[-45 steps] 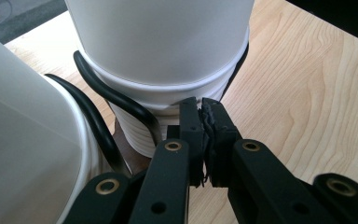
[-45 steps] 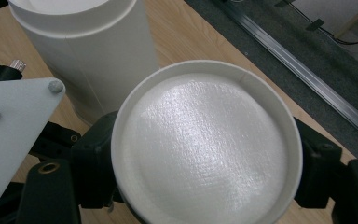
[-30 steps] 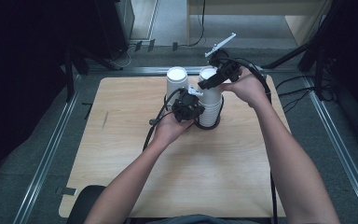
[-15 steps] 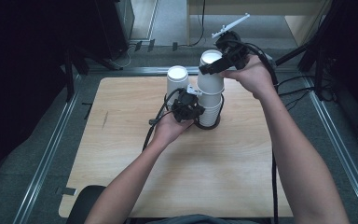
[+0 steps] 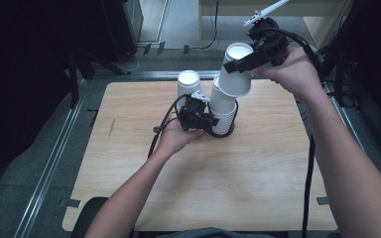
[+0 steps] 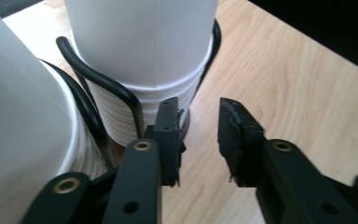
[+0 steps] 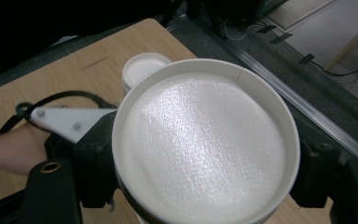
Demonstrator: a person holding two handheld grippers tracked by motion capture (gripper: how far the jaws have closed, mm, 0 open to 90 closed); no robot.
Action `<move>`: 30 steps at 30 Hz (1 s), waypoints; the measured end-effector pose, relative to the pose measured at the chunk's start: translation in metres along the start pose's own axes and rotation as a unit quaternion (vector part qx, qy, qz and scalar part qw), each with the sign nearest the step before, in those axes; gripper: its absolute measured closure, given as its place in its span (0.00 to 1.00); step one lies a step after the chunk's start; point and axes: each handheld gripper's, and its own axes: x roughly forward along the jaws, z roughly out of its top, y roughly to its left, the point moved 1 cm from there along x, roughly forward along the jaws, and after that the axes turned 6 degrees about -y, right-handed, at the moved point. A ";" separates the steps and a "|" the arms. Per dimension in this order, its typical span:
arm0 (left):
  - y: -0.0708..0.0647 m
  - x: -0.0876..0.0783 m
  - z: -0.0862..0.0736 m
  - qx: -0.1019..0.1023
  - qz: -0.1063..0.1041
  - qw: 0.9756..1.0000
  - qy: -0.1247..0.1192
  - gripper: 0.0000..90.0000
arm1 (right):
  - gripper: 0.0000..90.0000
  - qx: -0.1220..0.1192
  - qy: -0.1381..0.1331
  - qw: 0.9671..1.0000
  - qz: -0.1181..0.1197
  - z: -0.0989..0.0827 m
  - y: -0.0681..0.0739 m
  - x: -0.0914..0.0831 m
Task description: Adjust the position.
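My right claw (image 5: 238, 63) grips a white paper cup (image 5: 237, 74) by its upturned base, one jaw on either side of it, and holds it tilted above the stack of white cups (image 5: 223, 111). The lifted cup's lower rim sits just over the top of the stack, and I cannot tell whether it has come fully free. In the right gripper view the cup's (image 7: 205, 140) textured round base lies between my two black jaws, which press on its sides.

My left claw (image 5: 206, 120) rests low on the tabletop (image 5: 258, 168), right beside the foot of the stack on its left side. Its jaws have just been opening. In the left gripper view they stand a little apart with bare wood between them and nothing held, the left jaw's tip just at the ribbed rims at the bottom of the stack (image 6: 140, 65). A black cable (image 6: 102, 81) curls around that same foot.

A second stack of cups (image 5: 188, 84) stands just behind and to the left of the main stack, on the far part of the tabletop. My left hand (image 5: 176, 139) lies in front and to the left of the main stack.
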 end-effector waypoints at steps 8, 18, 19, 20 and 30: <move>-0.002 -0.012 -0.008 0.001 -0.036 0.999 -0.003 0.62 | 0.27 -0.010 0.007 1.000 0.027 -0.026 0.011 -0.015; -0.007 -0.024 -0.019 0.023 -0.072 0.997 0.005 0.55 | 0.27 -0.025 0.010 0.998 0.065 -0.057 0.030 -0.013; -0.008 -0.025 -0.020 0.029 -0.073 0.997 0.009 0.55 | 0.27 -0.026 0.010 0.997 0.068 -0.063 0.032 -0.013; -0.008 -0.026 -0.021 0.031 -0.074 0.997 0.010 0.54 | 0.27 -0.026 0.009 0.997 0.071 -0.066 0.034 -0.012; -0.007 -0.033 -0.034 0.038 -0.087 0.995 0.009 0.51 | 0.27 -0.031 0.019 0.995 0.093 -0.107 0.048 0.004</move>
